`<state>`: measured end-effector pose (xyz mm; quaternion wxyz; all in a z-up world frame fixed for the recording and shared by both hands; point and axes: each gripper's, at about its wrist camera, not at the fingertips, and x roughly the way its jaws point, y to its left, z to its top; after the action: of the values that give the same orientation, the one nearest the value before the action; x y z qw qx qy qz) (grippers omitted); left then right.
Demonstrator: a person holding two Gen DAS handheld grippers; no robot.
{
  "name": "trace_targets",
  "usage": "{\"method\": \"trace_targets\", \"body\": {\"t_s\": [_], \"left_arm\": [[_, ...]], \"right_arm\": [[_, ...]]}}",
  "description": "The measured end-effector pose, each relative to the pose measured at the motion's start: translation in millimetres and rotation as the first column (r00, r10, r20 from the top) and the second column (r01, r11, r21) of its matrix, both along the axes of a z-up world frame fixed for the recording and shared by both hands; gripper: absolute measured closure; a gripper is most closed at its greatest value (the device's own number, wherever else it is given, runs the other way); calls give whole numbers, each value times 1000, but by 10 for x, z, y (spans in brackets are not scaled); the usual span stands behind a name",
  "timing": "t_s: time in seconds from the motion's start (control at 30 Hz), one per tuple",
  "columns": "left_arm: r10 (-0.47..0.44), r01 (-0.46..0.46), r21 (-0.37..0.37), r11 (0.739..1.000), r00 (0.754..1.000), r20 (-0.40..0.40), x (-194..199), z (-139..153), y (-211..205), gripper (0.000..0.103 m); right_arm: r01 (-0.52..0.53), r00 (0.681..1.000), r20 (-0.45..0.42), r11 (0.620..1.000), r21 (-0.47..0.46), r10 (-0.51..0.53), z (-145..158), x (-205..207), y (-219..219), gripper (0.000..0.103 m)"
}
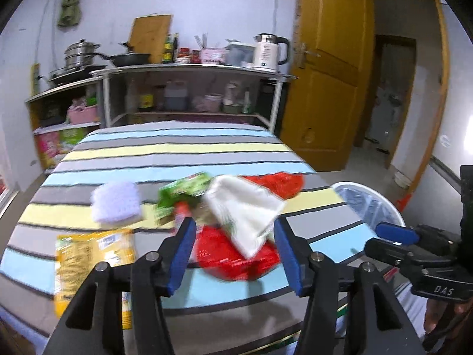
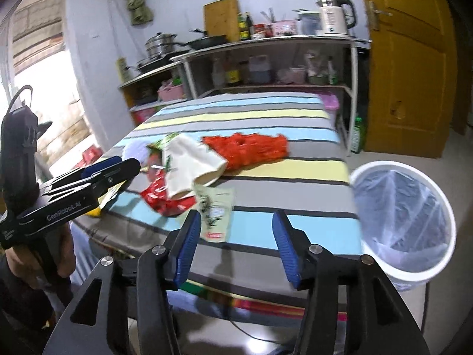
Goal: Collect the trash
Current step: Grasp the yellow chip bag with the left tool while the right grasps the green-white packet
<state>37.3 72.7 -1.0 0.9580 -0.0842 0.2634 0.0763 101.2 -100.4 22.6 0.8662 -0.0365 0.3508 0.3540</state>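
Observation:
Trash lies on a striped tablecloth (image 1: pixel 165 148): a white wrapper (image 1: pixel 242 207), red wrappers (image 1: pixel 233 257), a green wrapper (image 1: pixel 183 190), a yellow packet (image 1: pixel 91 257) and a lilac sponge (image 1: pixel 115 202). My left gripper (image 1: pixel 235 251) is open and empty, just above the red and white wrappers. My right gripper (image 2: pixel 236 242) is open and empty over the table's near edge, close to a pale green packet (image 2: pixel 215 213). The white wrapper (image 2: pixel 189 165) and red wrapper (image 2: pixel 251 148) lie beyond it. A white bin with a clear liner (image 2: pixel 405 216) stands right of the table.
A shelf unit (image 1: pixel 189 94) with pots, bottles and a kettle (image 1: pixel 269 51) stands behind the table. A yellow door (image 1: pixel 328 68) is at the right. The bin (image 1: pixel 366 204) shows at the table's right edge. A green bottle (image 2: pixel 357 134) stands on the floor.

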Motion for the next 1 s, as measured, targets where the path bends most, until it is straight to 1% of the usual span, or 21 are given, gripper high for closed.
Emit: {"method": "trace_targets", "body": {"t_s": [0.03, 0.07, 0.17, 0.3, 0.33, 0.43, 0.53, 0.67, 0.87, 1.0], "left_arm": [[19, -19, 3, 1000, 1000, -3, -38, -20, 61, 41], [40, -40, 6, 999, 999, -7, -84, -41, 135, 40], [96, -96, 9, 995, 995, -14, -192, -87, 330, 37], [186, -186, 23, 982, 982, -27, -358, -176, 622, 32], [210, -209, 24, 978, 977, -33, -393, -206, 697, 30], [264, -263, 27, 964, 963, -50, -475, -285, 863, 27], [296, -296, 22, 955, 953, -69, -499, -357, 987, 24], [299, -300, 13, 954, 949, -98, -488, -445, 1035, 23], [263, -269, -23, 963, 954, -144, -435, -550, 997, 21], [238, -245, -31, 969, 960, -148, -443, -561, 955, 15]], "right_arm": [[-15, 1000, -4, 1000, -2, 15, -15, -9, 55, 43], [-30, 1000, -7, 1000, -6, 30, -30, -13, 121, 40], [-63, 998, -8, 998, -22, 63, -80, -33, 285, 40], [-85, 996, -17, 995, -48, 85, -165, 7, 458, 40], [-89, 996, -20, 995, -53, 88, -186, 19, 488, 40], [-85, 996, -28, 994, -69, 83, -246, 69, 567, 40], [-82, 996, -43, 993, -80, 79, -297, 121, 605, 40], [-76, 996, -57, 992, -101, 71, -361, 180, 648, 40], [-78, 995, -74, 989, -127, 69, -428, 234, 699, 40], [-81, 995, -73, 987, -137, 72, -440, 246, 742, 40]]}}
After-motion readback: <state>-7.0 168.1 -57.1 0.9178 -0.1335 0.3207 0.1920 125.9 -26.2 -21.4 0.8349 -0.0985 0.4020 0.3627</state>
